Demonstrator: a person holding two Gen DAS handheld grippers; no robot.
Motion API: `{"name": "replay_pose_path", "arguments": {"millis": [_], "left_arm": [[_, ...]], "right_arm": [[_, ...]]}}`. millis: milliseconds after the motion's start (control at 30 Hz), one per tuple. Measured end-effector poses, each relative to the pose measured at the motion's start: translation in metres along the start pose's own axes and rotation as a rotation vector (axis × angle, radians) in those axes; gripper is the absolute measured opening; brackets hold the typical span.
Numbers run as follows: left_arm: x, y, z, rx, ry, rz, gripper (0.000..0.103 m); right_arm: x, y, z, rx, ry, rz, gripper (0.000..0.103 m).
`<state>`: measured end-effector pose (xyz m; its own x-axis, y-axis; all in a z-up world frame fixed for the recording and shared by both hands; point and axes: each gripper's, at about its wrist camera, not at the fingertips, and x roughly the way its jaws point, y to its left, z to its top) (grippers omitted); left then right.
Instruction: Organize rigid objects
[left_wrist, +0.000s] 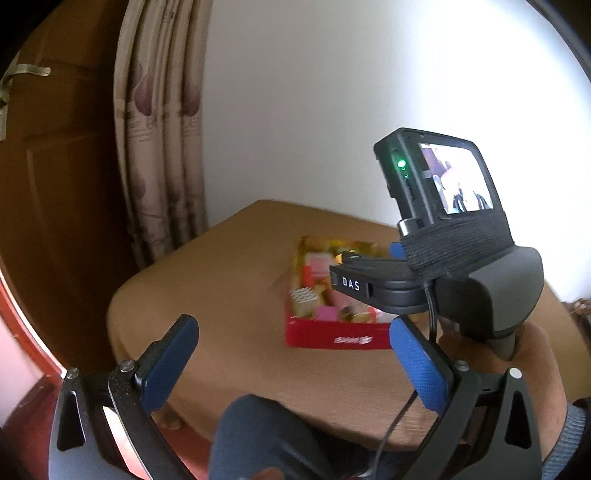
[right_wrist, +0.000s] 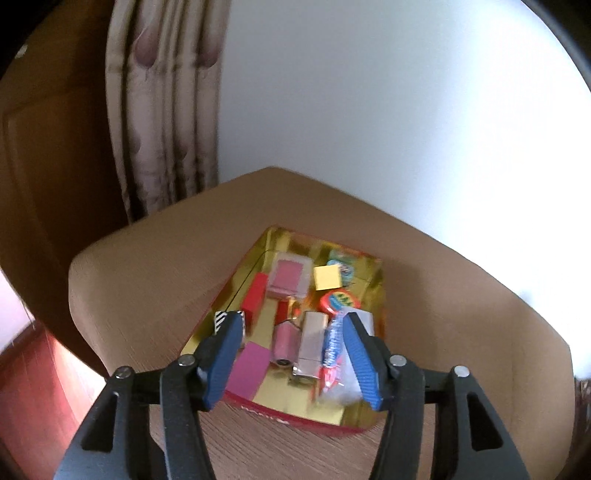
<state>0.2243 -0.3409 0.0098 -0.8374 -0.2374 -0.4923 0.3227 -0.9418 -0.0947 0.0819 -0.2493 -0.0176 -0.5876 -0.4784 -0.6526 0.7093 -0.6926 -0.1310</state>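
Where curtain (right_wrist: 162, 122) meets wall | tan table (right_wrist: 155, 280), perhaps wood | both grippers' fingers (right_wrist: 356, 354) released

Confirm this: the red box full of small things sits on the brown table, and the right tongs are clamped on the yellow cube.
Wrong on the grip. The right wrist view shows the right tongs open and empty above the red box on the brown table; the yellow cube lies inside, untouched.

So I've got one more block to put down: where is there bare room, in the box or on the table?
The red box is crowded, most near its front and right; only a gold strip along its left wall shows bare. The brown table is bare left of the box, and also behind it toward the curtain and the wall.
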Motion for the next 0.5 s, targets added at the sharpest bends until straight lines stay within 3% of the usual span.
{"name": "replay_pose_path", "arguments": {"millis": [133,233,367,500], "left_arm": [[-0.015,-0.014,-0.001,0.041,-0.018,-0.107,0.103],[-0.024,-0.023,-0.001,0.074,-0.046,-0.113,0.103],[-0.022,-0.020,0.001,0.072,-0.043,-0.057,0.103],[-0.013,-0.002,0.004,-0.008,-0.005,0.012,0.103]], "right_arm": [[-0.024,-0.012,0.006,0.008,-0.042,-0.048,0.061],[-0.040,-0.027,0.011,0.047,-0.064,-0.065,0.061],[-0.061,-0.040,0.018,0.074,-0.098,-0.092,0.063],[-0.082,-0.049,0.018,0.086,-0.118,-0.119,0.064]]}}
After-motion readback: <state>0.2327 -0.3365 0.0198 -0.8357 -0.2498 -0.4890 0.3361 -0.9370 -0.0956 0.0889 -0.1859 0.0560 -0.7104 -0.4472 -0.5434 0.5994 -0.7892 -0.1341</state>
